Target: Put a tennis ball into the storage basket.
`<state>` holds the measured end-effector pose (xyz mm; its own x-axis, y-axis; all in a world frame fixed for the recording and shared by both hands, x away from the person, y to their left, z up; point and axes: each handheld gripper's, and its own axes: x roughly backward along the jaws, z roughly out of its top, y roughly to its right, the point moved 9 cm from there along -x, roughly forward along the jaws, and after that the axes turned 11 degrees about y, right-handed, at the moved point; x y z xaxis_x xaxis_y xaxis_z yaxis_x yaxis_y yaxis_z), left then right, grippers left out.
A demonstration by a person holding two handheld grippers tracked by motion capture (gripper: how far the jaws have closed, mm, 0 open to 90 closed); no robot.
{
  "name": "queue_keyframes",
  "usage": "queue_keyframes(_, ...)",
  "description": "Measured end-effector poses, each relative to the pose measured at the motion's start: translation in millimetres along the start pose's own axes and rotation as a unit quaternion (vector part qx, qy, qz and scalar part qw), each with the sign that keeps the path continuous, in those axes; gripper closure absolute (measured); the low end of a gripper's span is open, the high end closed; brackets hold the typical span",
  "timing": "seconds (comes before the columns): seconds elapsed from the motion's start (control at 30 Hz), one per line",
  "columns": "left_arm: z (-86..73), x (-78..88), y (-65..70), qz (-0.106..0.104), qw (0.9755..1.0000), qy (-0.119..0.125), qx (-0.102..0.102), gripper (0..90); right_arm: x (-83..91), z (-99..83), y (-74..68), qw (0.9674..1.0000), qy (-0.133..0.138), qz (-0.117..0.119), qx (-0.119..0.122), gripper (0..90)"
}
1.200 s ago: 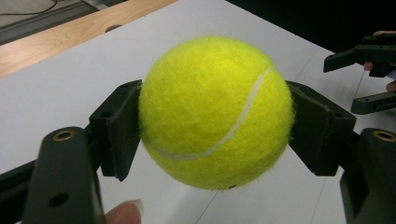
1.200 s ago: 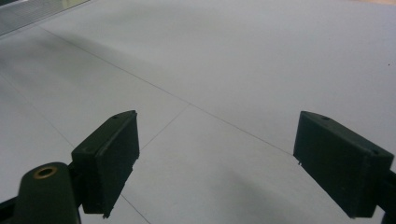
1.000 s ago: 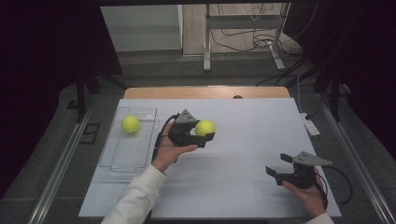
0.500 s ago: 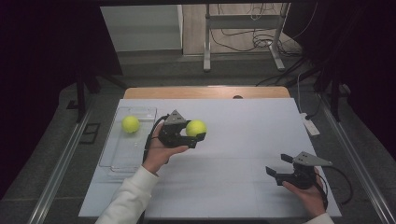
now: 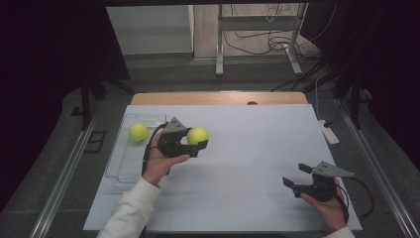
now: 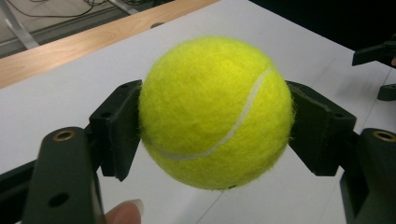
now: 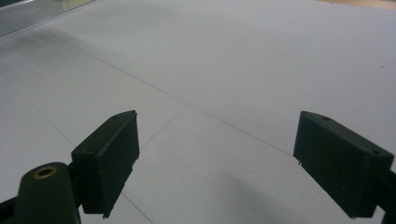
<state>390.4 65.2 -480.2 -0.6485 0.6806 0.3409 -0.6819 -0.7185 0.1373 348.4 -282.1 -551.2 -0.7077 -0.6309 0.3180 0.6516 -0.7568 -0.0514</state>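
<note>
My left gripper (image 5: 198, 141) is shut on a yellow-green tennis ball (image 5: 197, 135), held a little above the white table, just right of a clear tray. In the left gripper view the ball (image 6: 215, 112) sits squeezed between both black jaws. A second tennis ball (image 5: 138, 131) lies in the far end of the clear plastic tray (image 5: 121, 163) at the table's left. My right gripper (image 5: 295, 175) rests low near the table's front right, open, with bare white tabletop between its jaws (image 7: 219, 158).
The white sheet (image 5: 257, 144) covers most of the table; a strip of wood (image 5: 213, 98) shows along its far edge. A white power strip (image 5: 329, 133) lies at the right edge. Metal rails run down both sides, and stand legs with cables are beyond.
My left gripper has carried the ball leftward, toward the tray. The right gripper has stayed where it was.
</note>
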Motion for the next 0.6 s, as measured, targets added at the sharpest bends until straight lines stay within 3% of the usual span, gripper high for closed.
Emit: queue_keyframes(0.6, -5.2, 23.3, -28.1, 0.037, 0.9991, 0.007, 0.018, 26.6, -0.9, -0.6, 0.6, 1.0, -0.001, 0.0, 0.001, 14.5)
